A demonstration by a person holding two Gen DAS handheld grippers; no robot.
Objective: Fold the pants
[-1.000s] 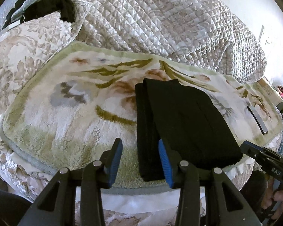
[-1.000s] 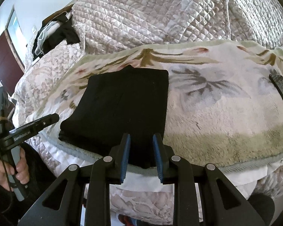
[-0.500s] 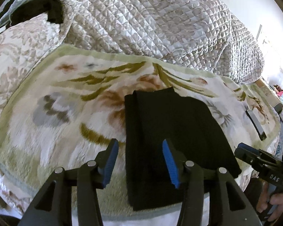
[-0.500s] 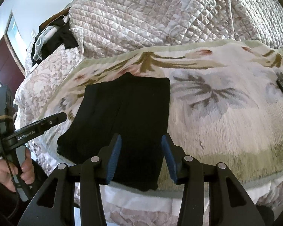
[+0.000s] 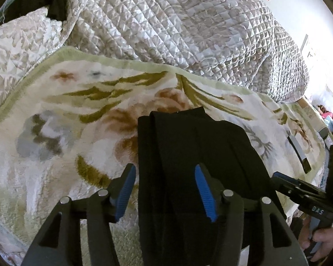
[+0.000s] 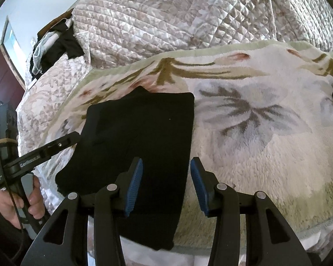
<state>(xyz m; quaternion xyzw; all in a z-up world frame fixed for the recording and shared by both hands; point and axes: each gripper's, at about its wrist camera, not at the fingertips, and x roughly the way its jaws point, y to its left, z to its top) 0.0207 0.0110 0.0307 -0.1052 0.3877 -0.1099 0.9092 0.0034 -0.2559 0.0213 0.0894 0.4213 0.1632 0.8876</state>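
Nearest the left wrist camera, the left gripper [image 5: 165,186], black with ribbed blue pads, had its jaws spreading wider, one finger on each side of the left edge of the folded black fabric pants [image 5: 195,166]; the pads stood clear of the cloth and pinched nothing. In the right wrist view, the right gripper [image 6: 166,182], of the same black and blue make, had its jaws standing apart over the right edge of the pants [image 6: 144,137], also gripping nothing. Each tool showed in the other's view, held by a person's hand: the right hand [image 5: 322,241] at the lower right of the left view, the left hand [image 6: 17,201] at the lower left of the right view.

The pants lay flat as a neat dark rectangle near the front edge of a fluffy cream blanket with green, brown and grey floral print [image 5: 55,133], which covered the bed. Further right on the blanket lay a slim dark rectangular object [image 5: 299,153], well apart from the pants. Behind the blanket rose a bulky quilted beige floral comforter [image 5: 188,33]. At the far left, a heap of dark and white clothing [image 6: 53,48] rested beside the comforter
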